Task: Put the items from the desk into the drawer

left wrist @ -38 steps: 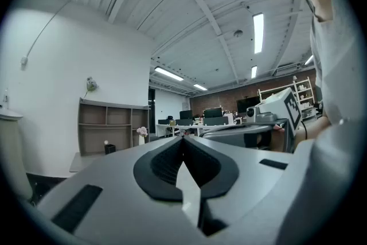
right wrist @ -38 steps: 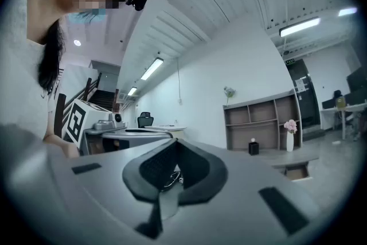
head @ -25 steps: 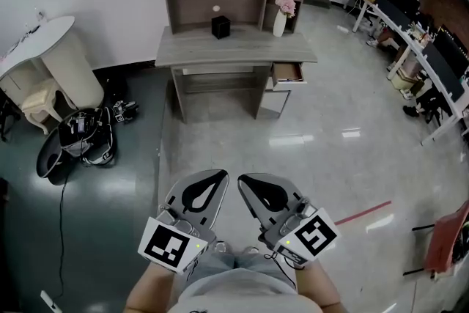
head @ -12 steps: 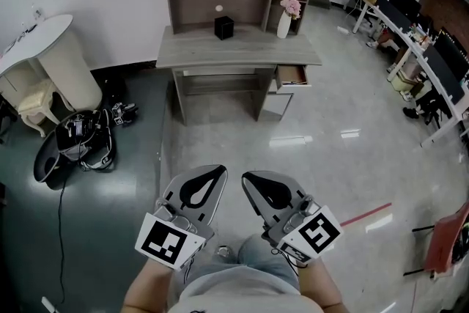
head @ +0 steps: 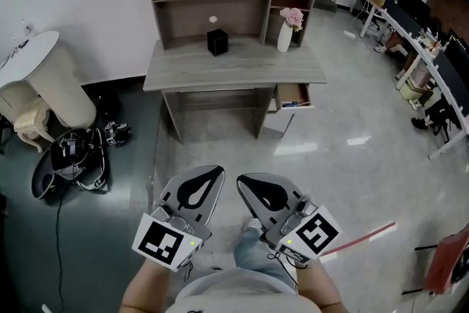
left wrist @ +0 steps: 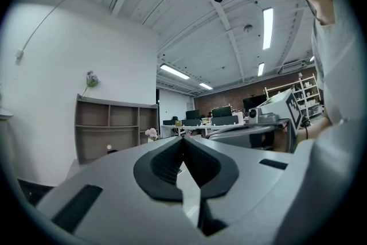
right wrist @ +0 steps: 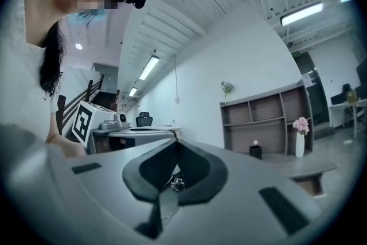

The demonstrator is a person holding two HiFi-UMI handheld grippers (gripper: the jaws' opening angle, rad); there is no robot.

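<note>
Both tools are held low, well apart from the desk (head: 234, 71); the left gripper (head: 210, 173) and right gripper (head: 248, 179) are each seen pressed together, with nothing pinched. The black box (head: 217, 41) and flower vase (head: 285, 37) are seen standing on the desktop, and the drawer (head: 294, 95) is seen open below the vase.

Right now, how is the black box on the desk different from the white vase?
The black box is dark and squat like a cube; the white vase is pale, tall and slim. The white vase holds pink flowers; the black box carries nothing. The black box stands near the middle of the desk; the white vase stands toward the end above the open drawer. Both stand upright on the desk top.
</note>
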